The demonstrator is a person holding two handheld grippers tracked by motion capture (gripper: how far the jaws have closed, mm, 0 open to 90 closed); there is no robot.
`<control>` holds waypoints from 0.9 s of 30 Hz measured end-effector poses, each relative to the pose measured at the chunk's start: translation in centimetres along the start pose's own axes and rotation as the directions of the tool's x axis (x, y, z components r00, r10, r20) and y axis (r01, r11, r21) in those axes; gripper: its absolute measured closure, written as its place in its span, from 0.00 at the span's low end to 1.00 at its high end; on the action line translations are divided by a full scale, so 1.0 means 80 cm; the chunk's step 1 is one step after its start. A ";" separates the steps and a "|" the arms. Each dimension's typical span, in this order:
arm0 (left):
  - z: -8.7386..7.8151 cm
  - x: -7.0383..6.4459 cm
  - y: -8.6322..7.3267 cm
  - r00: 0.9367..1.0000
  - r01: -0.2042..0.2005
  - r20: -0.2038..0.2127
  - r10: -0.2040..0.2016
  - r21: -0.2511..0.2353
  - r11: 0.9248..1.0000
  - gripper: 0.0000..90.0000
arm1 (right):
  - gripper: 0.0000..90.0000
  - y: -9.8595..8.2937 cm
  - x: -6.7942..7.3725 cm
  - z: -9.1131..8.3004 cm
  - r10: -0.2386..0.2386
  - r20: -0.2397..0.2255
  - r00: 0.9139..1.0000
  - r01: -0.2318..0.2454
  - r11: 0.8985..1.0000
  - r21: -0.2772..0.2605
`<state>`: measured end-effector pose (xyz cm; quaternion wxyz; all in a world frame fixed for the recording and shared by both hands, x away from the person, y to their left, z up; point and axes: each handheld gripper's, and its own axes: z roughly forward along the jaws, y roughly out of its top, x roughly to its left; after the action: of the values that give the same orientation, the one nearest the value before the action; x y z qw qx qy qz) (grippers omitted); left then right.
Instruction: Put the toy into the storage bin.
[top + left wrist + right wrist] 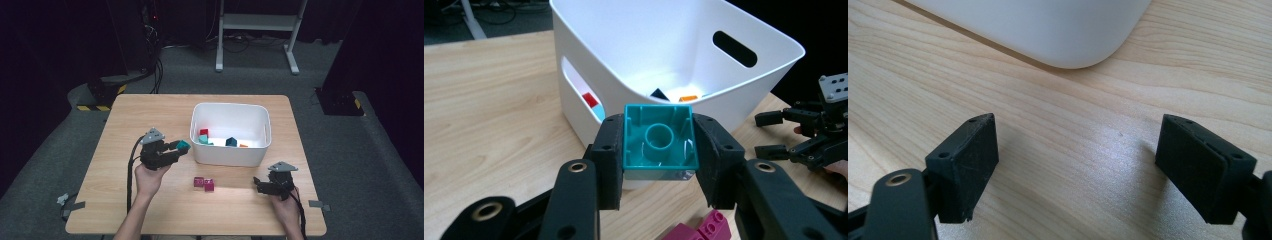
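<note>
My left gripper (181, 147) is shut on a teal brick (659, 141), held above the table just left of the white bin (231, 156). The brick's hollow underside faces the left gripper view's camera, with the bin's near corner (589, 60) right behind it. Two magenta bricks (203, 184) lie side by side on the table in front of the bin; their tops peek in as the magenta bricks (704, 230) below my left jaws. My right gripper (258, 184) stands open low over the table at the front right, with bare wood between its jaws (1078, 170).
Inside the bin lie several bricks: a red one (204, 132), a teal one (204, 140), a dark blue one (230, 142) and an orange one (243, 145). The bin's rounded corner (1068, 35) lies just ahead of my right gripper. A white desk frame (257, 22) stands beyond the table.
</note>
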<state>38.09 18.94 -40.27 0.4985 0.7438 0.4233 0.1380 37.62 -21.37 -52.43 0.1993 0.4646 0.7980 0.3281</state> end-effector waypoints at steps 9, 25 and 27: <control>-0.003 -0.003 0.023 1.000 -0.005 0.021 0.005 -0.019 1.000 0.65 | 0.19 0.000 0.000 0.000 0.001 -0.001 1.000 -0.001 1.000 -0.001; 0.021 -0.018 0.072 0.998 -0.047 0.046 0.048 -0.021 0.999 0.65 | 0.19 0.000 0.000 0.000 0.000 0.000 1.000 0.000 1.000 0.000; 0.028 -0.021 0.076 0.998 -0.047 0.050 0.048 -0.019 0.999 0.65 | 0.19 0.000 0.000 0.000 0.000 -0.001 1.000 0.000 1.000 -0.001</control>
<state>41.46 15.42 -35.73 0.5123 0.7525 0.3913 0.1348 37.63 -21.37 -52.44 0.1990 0.4643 0.7980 0.3286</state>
